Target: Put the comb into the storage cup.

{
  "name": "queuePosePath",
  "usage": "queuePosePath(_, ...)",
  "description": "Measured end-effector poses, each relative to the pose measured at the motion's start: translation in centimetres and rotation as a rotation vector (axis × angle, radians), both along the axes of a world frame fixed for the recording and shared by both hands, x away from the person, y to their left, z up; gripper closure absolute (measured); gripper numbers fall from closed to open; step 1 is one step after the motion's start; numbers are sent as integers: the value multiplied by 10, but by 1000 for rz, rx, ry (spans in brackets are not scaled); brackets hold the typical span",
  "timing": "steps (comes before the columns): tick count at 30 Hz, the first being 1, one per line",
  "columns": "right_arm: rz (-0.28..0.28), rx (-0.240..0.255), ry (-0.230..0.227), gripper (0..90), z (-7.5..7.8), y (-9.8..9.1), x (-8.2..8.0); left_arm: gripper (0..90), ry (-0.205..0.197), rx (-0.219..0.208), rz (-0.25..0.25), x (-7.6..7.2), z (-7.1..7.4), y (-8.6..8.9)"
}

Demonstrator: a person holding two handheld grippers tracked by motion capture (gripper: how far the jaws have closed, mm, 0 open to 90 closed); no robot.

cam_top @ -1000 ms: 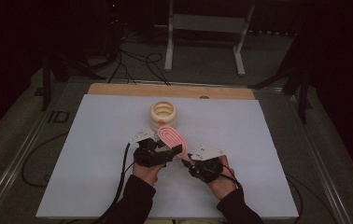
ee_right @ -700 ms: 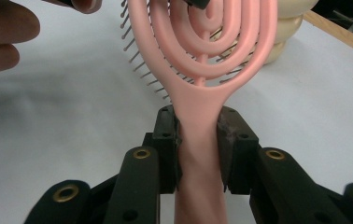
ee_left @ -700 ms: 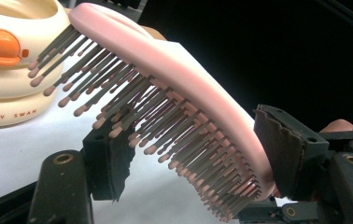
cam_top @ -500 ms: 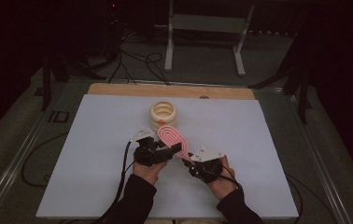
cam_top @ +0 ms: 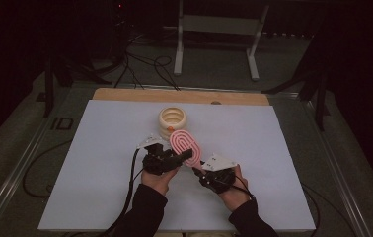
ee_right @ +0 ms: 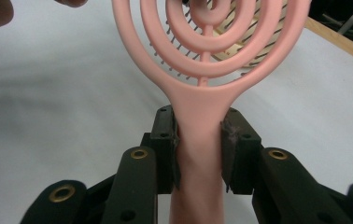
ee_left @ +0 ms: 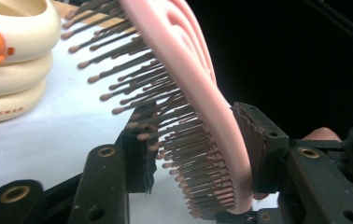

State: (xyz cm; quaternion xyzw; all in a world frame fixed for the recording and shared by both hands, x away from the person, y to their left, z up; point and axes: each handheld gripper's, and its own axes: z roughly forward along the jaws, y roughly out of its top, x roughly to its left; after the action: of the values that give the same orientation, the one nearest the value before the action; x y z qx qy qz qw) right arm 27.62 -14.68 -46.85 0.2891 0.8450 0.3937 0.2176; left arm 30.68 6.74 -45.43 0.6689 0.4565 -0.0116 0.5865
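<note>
While I am holding the pink hairbrush (cam_top: 185, 146) lifted off the white table (cam_top: 100, 163) just below centre in the high view, both grippers are sharing it. The right gripper (ee_right: 198, 149) is pinching the brush handle (ee_right: 198, 140) squarely between its two pads. The left gripper (ee_left: 198, 154) is reaching in from nine o'clock; its jaws have just been closing, and the brush head (ee_left: 188, 84) is now sitting between them, one pad pressing the smooth pink back at three o'clock in the left gripper view, the other meeting the bristle tips (ee_left: 137, 126) at nine o'clock. The cream ring stack with the orange button (cam_top: 172, 121) is standing at twelve o'clock from the brush, very near its tip.

Risks, as I am judging them:
(a) The bristles are giving way rather than offering a firm face, so the left grip is probably seating softly; if the right gripper lets go, the head could be rolling or slipping out.
(b) Further squeezing could be bending the bristles or skewing the head.
(c) With two grips on one rigid thing, any disagreement between my hands is twisting the handle in the right pads.
(d) A forward push is carrying the tip into the ring stack and knocking it.
</note>
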Motion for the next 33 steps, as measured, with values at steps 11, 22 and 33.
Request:
queuePosePath(11,27,24,12,661,-2,1,0,646,-50,-39,-33,-4,6,-3)
queuePosePath(22,47,65,31,474,0,-4,3,649,-65,-22,-1,-3,9,5)
queuePosePath(33,-8,139,61,217,0,-12,7,649,-78,-20,26,1,11,14)
